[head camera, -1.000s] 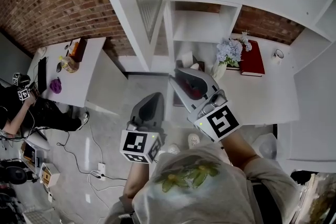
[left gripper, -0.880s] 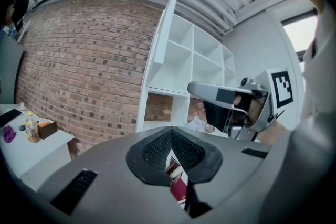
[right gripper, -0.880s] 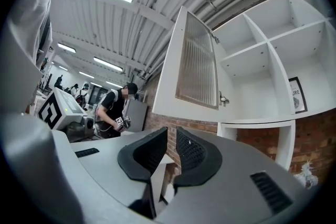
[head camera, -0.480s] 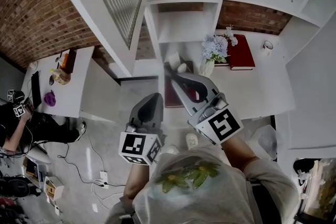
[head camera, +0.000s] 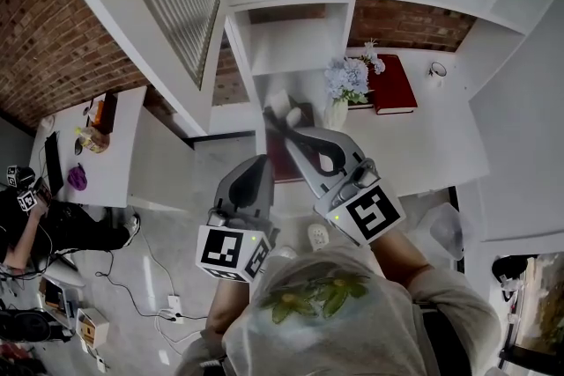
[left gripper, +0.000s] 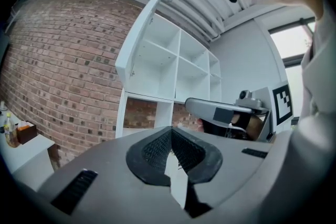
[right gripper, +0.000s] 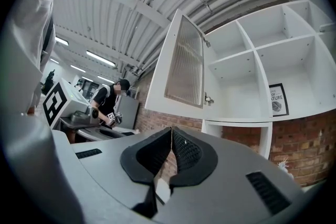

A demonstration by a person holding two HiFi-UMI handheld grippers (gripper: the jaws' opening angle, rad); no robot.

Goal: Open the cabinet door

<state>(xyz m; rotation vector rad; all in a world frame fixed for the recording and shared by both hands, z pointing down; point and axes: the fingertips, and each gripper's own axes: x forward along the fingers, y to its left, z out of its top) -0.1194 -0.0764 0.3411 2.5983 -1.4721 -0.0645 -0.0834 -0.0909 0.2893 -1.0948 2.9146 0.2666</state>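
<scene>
Cabinet door (head camera: 163, 9) is seen swung wide at upper left of the head view, well clear of both grippers. Left gripper (left gripper: 170, 131) and right gripper (right gripper: 171, 131) are closed tight, with nothing between the jaws. Risk: the door is unheld, so drift back toward the shelf unit (head camera: 300, 40) is possible. The flower vase (head camera: 338, 112), near the right tip, could be clipped by a careless swing.

A pale shirt (head camera: 370, 335) with a green-yellow leaf print (head camera: 315, 291); the grey left gripper (head camera: 258, 163) and right gripper (head camera: 270, 115) bear black-and-white marker cubes (head camera: 231, 249).
</scene>
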